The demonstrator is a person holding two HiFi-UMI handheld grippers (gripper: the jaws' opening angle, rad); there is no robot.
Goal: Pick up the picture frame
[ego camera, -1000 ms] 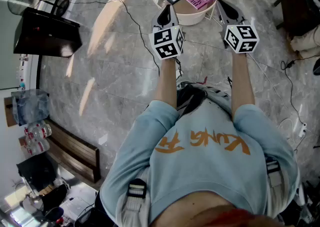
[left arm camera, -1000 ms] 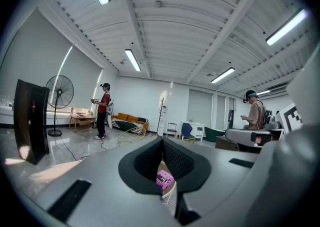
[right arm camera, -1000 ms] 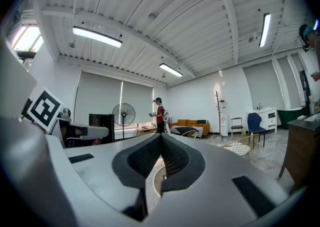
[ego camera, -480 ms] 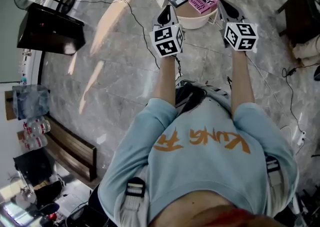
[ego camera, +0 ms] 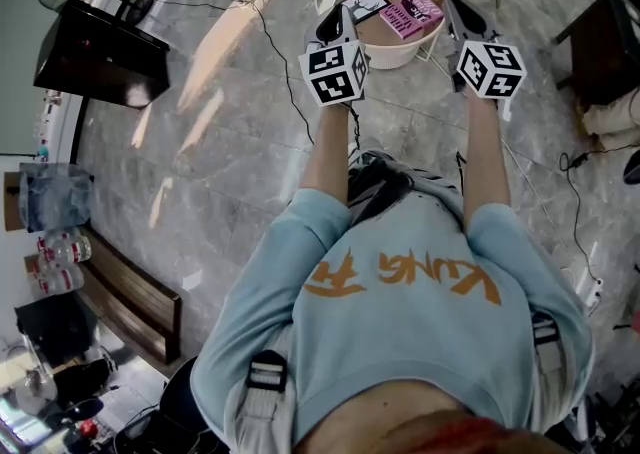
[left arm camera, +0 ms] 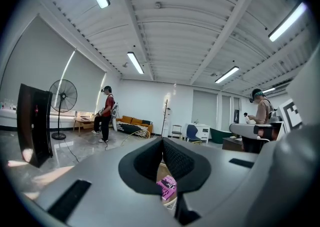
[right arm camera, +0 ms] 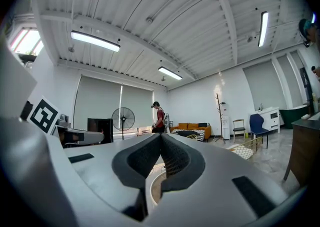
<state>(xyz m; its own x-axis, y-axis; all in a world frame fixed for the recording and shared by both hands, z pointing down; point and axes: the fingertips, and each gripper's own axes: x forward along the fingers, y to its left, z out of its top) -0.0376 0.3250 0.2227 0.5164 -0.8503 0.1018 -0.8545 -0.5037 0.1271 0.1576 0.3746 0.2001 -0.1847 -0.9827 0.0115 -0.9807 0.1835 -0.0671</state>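
While the round basket [ego camera: 396, 54] stands on the floor, the left gripper [ego camera: 334, 20] hangs at its left rim and the right gripper [ego camera: 459, 10] at its right rim. Both have jaws closed and empty. Inside the basket are a pink book [ego camera: 413, 15] and, left of it, the picture frame [ego camera: 365, 4].

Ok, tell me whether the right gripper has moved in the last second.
Yes. The right gripper has moved forward, toward the round tray table: its marker cube now sits beside the table's near rim, having been short of it.
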